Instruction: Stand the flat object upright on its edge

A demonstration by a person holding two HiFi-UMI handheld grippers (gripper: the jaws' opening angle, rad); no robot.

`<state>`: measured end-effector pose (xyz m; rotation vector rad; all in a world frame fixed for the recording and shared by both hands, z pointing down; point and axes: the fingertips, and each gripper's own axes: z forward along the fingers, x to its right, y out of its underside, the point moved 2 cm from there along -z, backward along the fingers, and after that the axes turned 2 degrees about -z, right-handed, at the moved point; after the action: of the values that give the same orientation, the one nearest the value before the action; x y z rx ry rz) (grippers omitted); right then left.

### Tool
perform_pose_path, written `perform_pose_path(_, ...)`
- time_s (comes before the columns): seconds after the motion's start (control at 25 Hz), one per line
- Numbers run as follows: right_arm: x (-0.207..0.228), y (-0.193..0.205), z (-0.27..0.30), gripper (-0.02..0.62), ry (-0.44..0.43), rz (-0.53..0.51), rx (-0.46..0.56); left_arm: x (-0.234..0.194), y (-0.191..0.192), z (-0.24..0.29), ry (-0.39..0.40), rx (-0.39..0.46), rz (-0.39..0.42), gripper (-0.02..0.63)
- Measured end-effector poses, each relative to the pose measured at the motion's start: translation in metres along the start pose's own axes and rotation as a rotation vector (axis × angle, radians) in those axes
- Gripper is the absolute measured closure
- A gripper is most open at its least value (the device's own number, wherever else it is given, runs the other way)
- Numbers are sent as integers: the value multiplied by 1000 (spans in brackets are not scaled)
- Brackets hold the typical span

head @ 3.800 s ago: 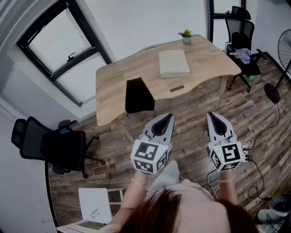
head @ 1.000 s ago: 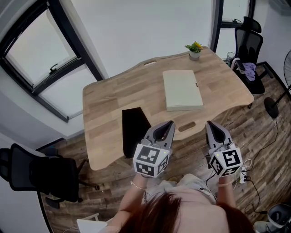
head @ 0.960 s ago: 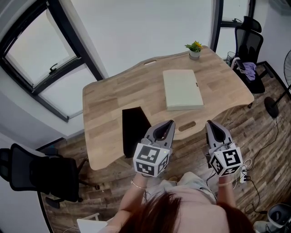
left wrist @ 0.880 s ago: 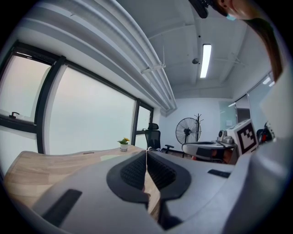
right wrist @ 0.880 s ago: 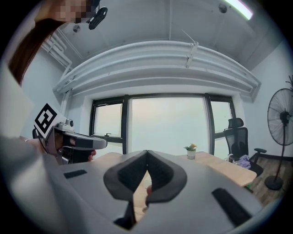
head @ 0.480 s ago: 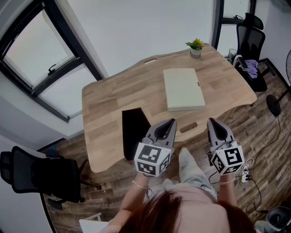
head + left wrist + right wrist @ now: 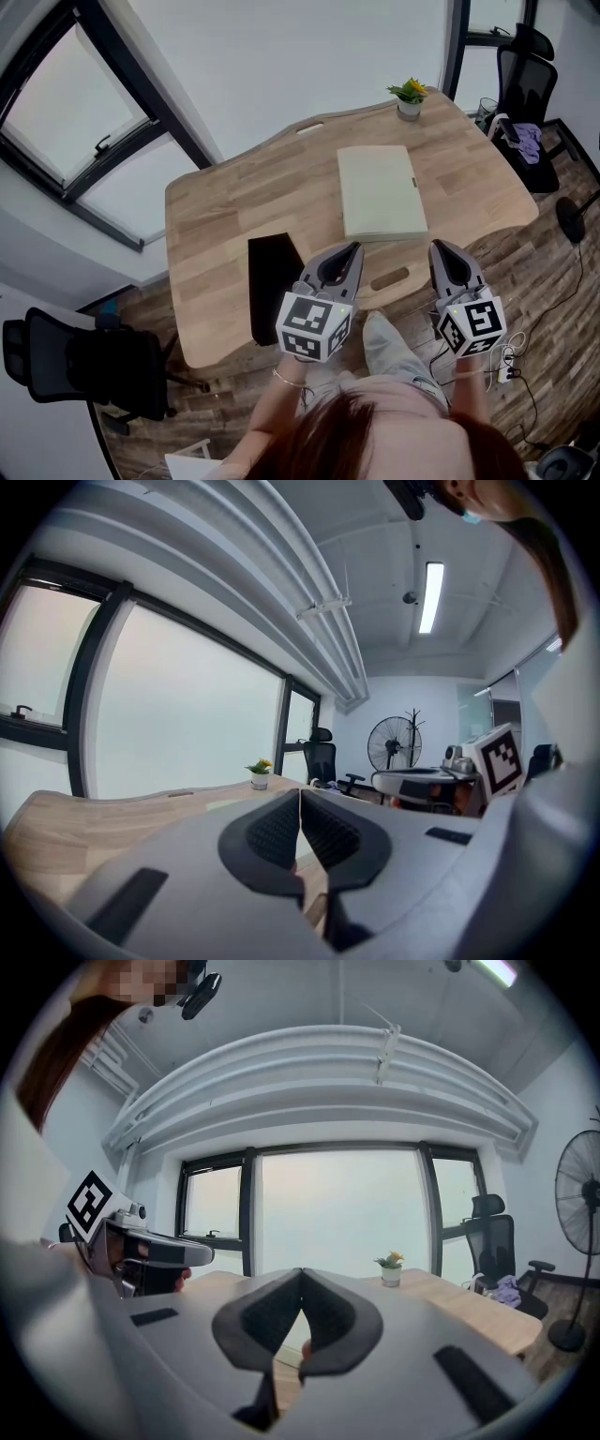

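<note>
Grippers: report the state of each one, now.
Left gripper: closed, holding nothing.
Right gripper: closed, holding nothing.

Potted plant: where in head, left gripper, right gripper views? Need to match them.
Head view: potted plant near top, right of centre, on the table's far edge.
Left gripper view: plant left of centre, below mid-height.
Right gripper view: plant right of centre, below mid-height.
Shared landmark: black office chair, right of the plant in all three.

The flat object (image 7: 380, 192) is pale sage green, the counter (image 7: 234, 202) light grained wood, the left gripper (image 7: 353, 247) and right gripper (image 7: 439, 246) grey with black-and-white square markers.
</note>
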<state>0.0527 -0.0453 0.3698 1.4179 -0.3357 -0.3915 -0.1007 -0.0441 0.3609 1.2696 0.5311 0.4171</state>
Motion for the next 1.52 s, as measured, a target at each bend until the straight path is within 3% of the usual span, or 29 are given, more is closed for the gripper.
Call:
perform_pose_path(0.8, 72, 9, 92, 595, -69, -8, -76, -48, -10, 97, -46, -40, -49, 594)
perform_pose_path(1.4, 112, 26, 157, 547, -151, 24, -148, -93, -7, 148, -72, -60, -163, 591)
perform_pose_path(1.44, 114, 28, 161, 540, -155, 32, -153, -97, -6, 151, -72, -65, -173, 581)
perform_pose_path(1.52, 117, 30, 170, 529, -161, 45, -160, -105, -6, 155, -74, -66, -205, 488)
